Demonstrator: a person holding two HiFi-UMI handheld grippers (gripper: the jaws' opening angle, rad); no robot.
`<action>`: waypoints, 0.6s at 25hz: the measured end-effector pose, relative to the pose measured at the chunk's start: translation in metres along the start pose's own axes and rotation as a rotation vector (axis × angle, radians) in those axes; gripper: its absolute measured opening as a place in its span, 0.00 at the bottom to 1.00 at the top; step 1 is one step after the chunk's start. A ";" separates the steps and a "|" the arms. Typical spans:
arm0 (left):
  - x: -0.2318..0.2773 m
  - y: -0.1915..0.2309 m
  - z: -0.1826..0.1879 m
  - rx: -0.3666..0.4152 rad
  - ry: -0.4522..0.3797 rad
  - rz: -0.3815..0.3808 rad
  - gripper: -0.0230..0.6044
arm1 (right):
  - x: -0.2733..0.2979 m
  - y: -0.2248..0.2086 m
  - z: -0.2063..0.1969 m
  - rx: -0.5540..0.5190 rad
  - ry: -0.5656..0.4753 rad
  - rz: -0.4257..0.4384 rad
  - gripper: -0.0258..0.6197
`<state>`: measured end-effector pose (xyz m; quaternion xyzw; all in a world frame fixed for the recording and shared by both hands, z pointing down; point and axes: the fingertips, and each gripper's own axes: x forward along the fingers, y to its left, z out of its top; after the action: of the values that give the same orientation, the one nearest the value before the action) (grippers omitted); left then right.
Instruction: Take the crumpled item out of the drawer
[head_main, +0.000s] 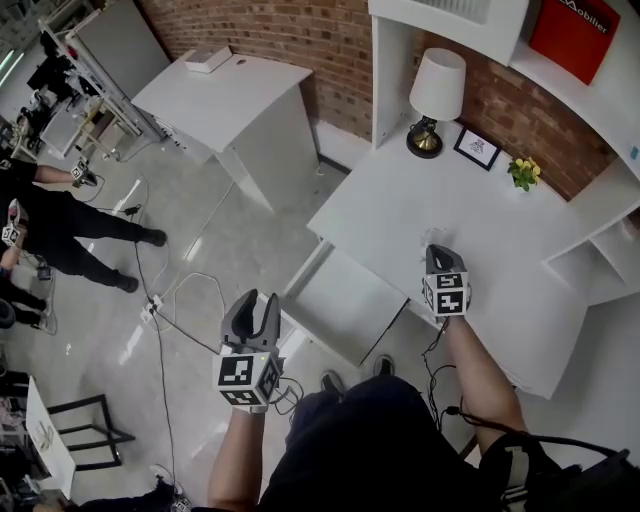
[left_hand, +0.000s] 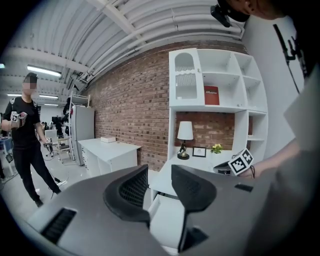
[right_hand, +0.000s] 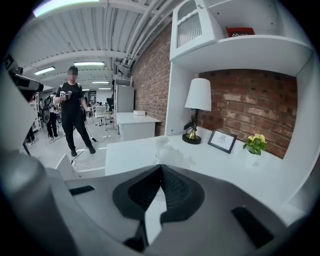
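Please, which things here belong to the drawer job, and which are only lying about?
For the job: drawer, open; left gripper, jaws apart, empty; right gripper, shut; faint clear crumpled patch on the desk, perhaps the item.

Only lying about: lamp; picture frame; yellow flowers; red box.

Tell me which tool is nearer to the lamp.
Right. The right tool is over the desk, in front of the lamp; the left tool is off the desk, over the floor beside the open drawer.
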<state>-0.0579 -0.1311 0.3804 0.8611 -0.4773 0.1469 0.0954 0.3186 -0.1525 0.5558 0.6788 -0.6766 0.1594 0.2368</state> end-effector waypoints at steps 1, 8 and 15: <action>0.000 -0.001 -0.003 -0.004 0.006 0.002 0.26 | 0.004 -0.001 -0.006 -0.010 0.016 0.002 0.04; 0.003 -0.011 -0.006 -0.050 0.010 0.000 0.26 | 0.024 -0.006 -0.057 -0.035 0.168 0.000 0.04; -0.002 -0.004 -0.008 -0.036 0.011 0.032 0.26 | 0.014 -0.025 -0.049 -0.043 0.163 -0.098 0.13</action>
<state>-0.0564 -0.1251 0.3876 0.8505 -0.4932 0.1446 0.1113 0.3493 -0.1386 0.6017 0.6905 -0.6244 0.1878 0.3131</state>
